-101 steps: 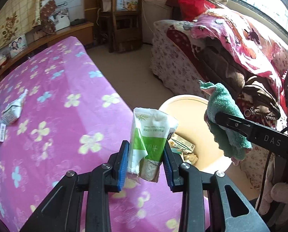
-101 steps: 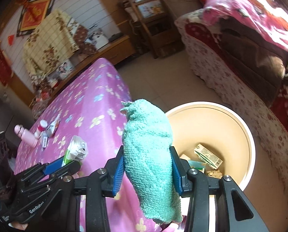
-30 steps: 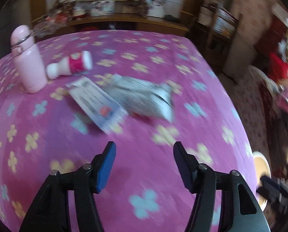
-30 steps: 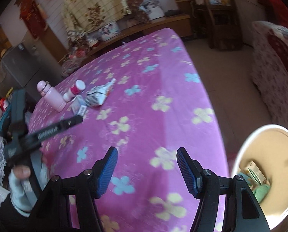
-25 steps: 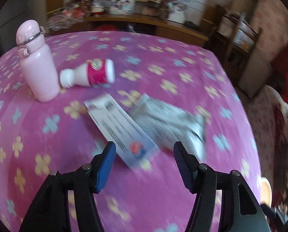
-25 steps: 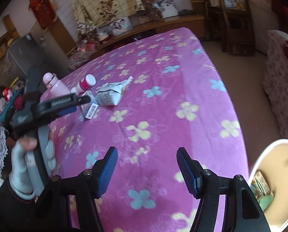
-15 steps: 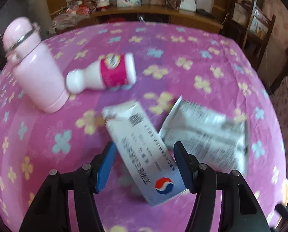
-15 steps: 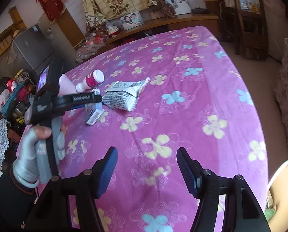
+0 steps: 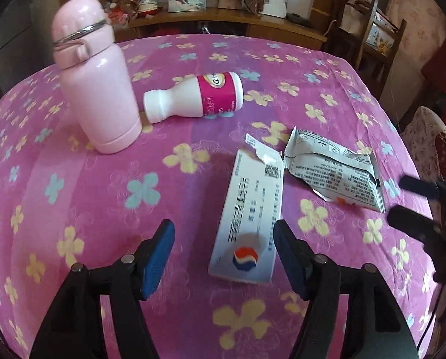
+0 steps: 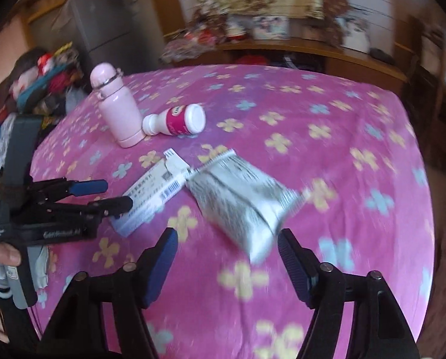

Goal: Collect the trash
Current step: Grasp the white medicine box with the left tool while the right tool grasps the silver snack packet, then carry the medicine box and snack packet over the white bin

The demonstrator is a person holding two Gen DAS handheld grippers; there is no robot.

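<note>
the left hand-held gripper (image 9: 223,254) is hanging low over the tabletop (image 9: 73,179), jaws opening and gripping nothing, with the near end of the flattened white carton (image 9: 250,218) lying between its blue pads, likely so it can close across the carton's narrow width. the right hand-held gripper (image 10: 227,255) is likewise opening and empty, its pads straddling the near corner of the crumpled silver wrapper (image 10: 241,203), which looks like its target. the two pieces of trash are lying flat on the pink flowered cloth, touching at their far ends, so each hand is taking its own. farther back, a white bottle with a magenta label (image 9: 196,95) is lying on its side beside an upright pink flask (image 9: 97,89), both untouched.
</note>
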